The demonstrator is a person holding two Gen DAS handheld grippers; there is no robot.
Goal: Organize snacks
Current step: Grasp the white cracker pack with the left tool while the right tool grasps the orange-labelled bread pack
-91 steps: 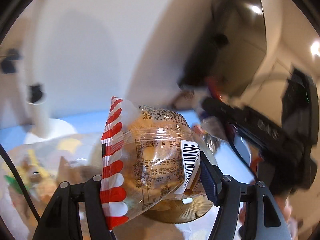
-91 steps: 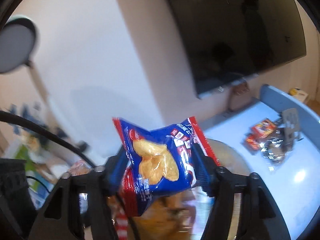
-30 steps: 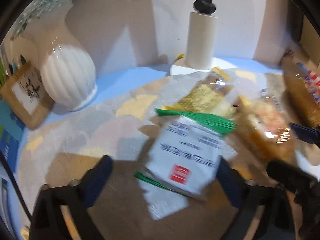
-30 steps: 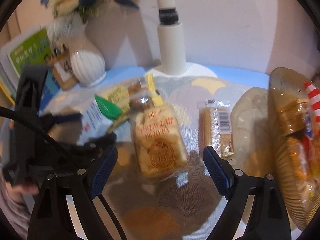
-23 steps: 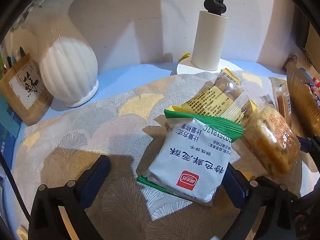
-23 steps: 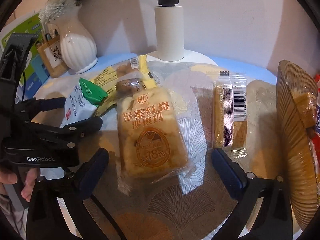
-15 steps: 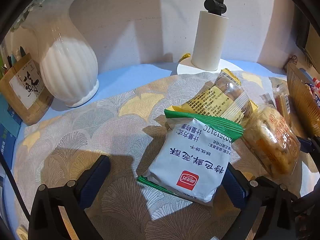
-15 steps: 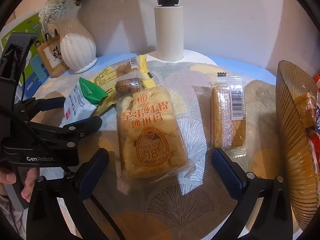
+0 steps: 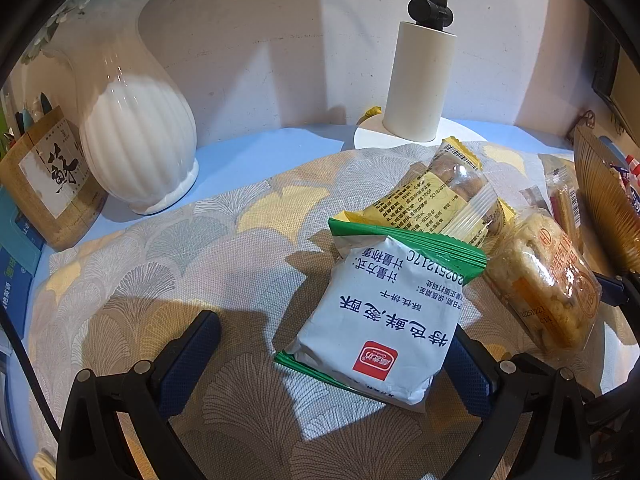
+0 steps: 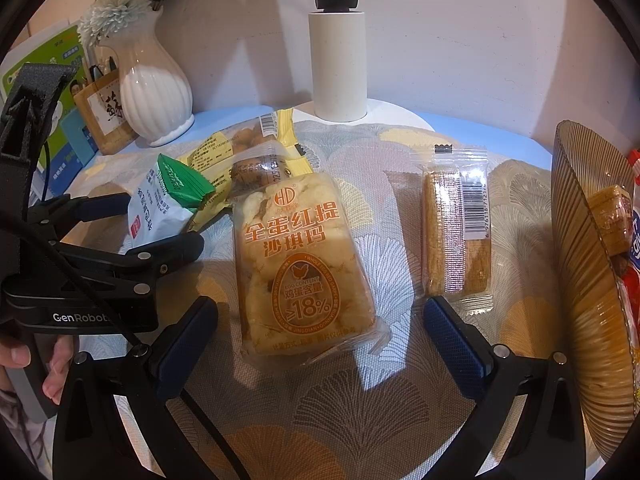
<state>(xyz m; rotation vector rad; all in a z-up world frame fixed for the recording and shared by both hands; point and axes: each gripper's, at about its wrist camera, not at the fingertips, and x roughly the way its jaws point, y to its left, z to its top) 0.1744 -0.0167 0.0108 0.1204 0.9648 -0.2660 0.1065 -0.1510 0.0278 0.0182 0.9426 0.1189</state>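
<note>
So the ribbed amber bowl (image 10: 580,264) sat at the far right edge of the leaf-print cloth (image 10: 360,412) and already had a few packets in it; I'm placing everything off that. Well to the bowl's left, the egg-cake pack (image 10: 304,264) lay flat, long axis pointing away from the right gripper (image 10: 320,340), dead centre between its spread-wide, empty fingers. Judging from that, it only needed to go straight forward and close across the short side. Further left again, the white-and-green packet (image 9: 380,320) lay tilted, and the left gripper (image 9: 332,360) was equally wide open and empty, with its right pad just beside the packet's corner. The slim wafer bar (image 10: 456,232) was the closest snack to the bowl, outside the right gripper's span.
</note>
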